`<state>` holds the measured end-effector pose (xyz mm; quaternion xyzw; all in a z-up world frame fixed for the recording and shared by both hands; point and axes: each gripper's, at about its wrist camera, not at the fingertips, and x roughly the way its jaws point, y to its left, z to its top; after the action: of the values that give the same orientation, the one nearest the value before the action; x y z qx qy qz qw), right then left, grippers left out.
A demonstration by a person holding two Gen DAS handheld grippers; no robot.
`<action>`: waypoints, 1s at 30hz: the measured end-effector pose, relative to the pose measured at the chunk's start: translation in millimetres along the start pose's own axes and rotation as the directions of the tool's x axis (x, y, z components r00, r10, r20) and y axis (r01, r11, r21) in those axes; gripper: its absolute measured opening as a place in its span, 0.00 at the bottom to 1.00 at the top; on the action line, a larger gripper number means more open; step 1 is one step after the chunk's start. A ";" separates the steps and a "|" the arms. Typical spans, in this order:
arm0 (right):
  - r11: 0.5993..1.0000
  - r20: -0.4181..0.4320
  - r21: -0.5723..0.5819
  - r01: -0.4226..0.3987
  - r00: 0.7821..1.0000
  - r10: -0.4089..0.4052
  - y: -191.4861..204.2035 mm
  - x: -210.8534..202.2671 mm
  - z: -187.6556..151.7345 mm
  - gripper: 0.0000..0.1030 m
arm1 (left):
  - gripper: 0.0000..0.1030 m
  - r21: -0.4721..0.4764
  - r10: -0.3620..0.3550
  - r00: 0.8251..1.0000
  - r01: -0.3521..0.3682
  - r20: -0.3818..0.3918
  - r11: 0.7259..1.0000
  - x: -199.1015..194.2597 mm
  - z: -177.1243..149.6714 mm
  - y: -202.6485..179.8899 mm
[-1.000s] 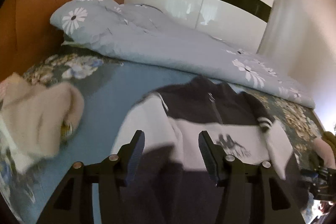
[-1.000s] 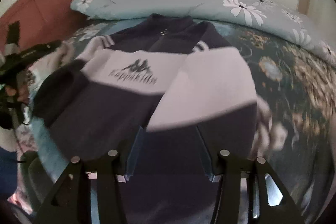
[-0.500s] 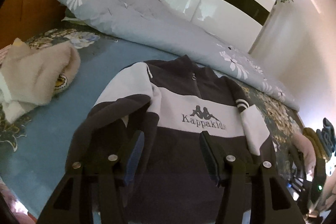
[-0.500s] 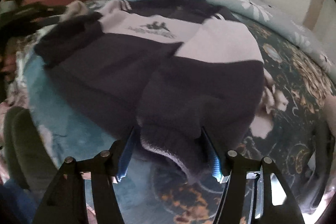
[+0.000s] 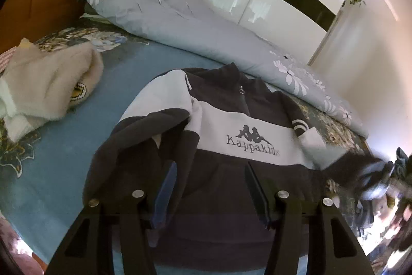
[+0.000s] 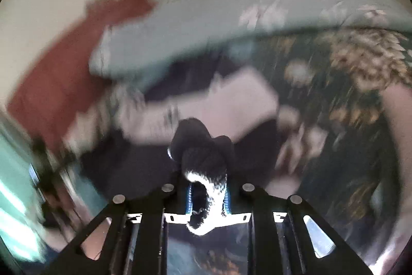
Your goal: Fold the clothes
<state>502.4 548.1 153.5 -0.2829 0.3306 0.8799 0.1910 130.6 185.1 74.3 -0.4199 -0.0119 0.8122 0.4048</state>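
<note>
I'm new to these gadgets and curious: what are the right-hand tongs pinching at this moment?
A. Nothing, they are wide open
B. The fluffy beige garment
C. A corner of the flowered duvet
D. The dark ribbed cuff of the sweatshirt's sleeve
D: in the right wrist view the right tongs are closed on the dark cuff with its light edge bunched between the fingers.

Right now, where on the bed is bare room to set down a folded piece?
Bare blue sheet lies between the beige pile, the jacket and the duvet. The bed's right side is crowded: the sleeve cuff is pinched in the right gripper.
</note>
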 end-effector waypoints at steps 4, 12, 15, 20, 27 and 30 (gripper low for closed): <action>0.990 0.176 0.101 0.097 0.978 -0.113 -21.1 -47.7 69.2 0.18 | 0.57 -0.013 0.009 1.000 -0.009 -0.012 1.000 4.0 -0.1 8.3; 0.937 0.187 0.241 0.251 0.936 -0.299 -51.9 -44.4 143.3 0.18 | 0.57 -0.058 0.019 1.000 -0.020 -0.014 0.998 8.1 3.2 30.6; 0.960 0.167 0.193 0.204 0.957 -0.238 -21.5 -15.1 150.4 0.18 | 0.57 -0.071 0.027 1.000 -0.028 -0.011 0.997 9.4 5.6 38.8; 0.986 0.126 0.115 0.120 0.983 -0.135 29.2 33.8 162.4 0.18 | 0.57 -0.093 0.025 1.000 -0.026 -0.013 0.995 13.7 8.6 50.4; 0.999 0.014 -0.039 0.009 1.000 -0.008 139.1 134.2 174.1 0.18 | 0.57 -0.094 0.033 0.999 -0.034 -0.008 0.995 9.6 9.5 65.8; 0.996 -0.067 -0.086 -0.038 0.997 0.032 181.4 194.2 164.5 0.18 | 0.57 -0.101 0.048 0.999 -0.048 -0.001 0.994 5.6 11.0 77.6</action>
<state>197.5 561.9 220.5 -0.3138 0.3027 0.8870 0.1522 70.9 140.3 49.7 -0.4394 -0.0431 0.8203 0.3636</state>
